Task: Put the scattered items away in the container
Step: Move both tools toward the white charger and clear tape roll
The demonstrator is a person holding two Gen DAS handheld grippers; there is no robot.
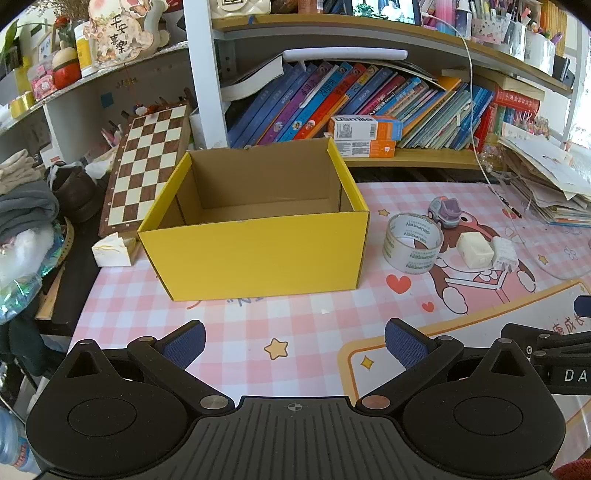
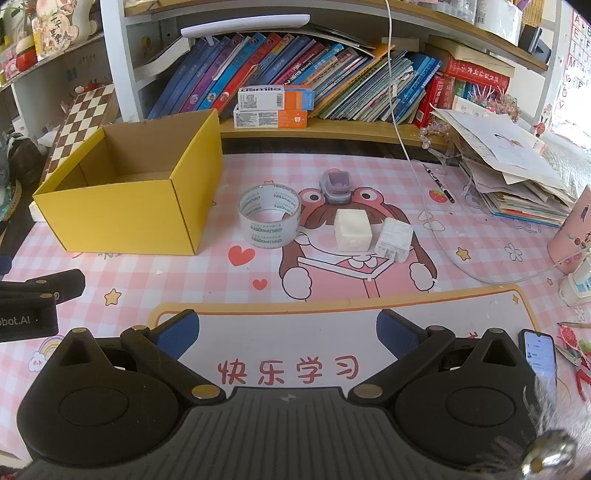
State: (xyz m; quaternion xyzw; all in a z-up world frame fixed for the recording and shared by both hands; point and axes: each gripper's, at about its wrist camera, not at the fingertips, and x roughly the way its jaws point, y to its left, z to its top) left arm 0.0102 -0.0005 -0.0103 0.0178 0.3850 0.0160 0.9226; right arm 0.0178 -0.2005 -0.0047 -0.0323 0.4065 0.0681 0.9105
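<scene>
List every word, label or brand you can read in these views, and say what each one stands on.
"usmile": upper toothpaste box on the shelf.
"快乐学习": pink desk mat, near edge.
"平安喜樂": decorative plaque on the upper-left shelf.
"bot.AI", cut off: left hand-held gripper.
"DA", cut off: right hand-held gripper.
Tape roll: repeated brand print, mirrored, not surely readable.
Book spines, phone screen: too small to read.

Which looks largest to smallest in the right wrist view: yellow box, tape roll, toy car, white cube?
1. Yellow box, by far the largest.
2. Tape roll.
3. White cube and toy car look alike; the car sits farther from the camera, so their order is unsure.
</scene>
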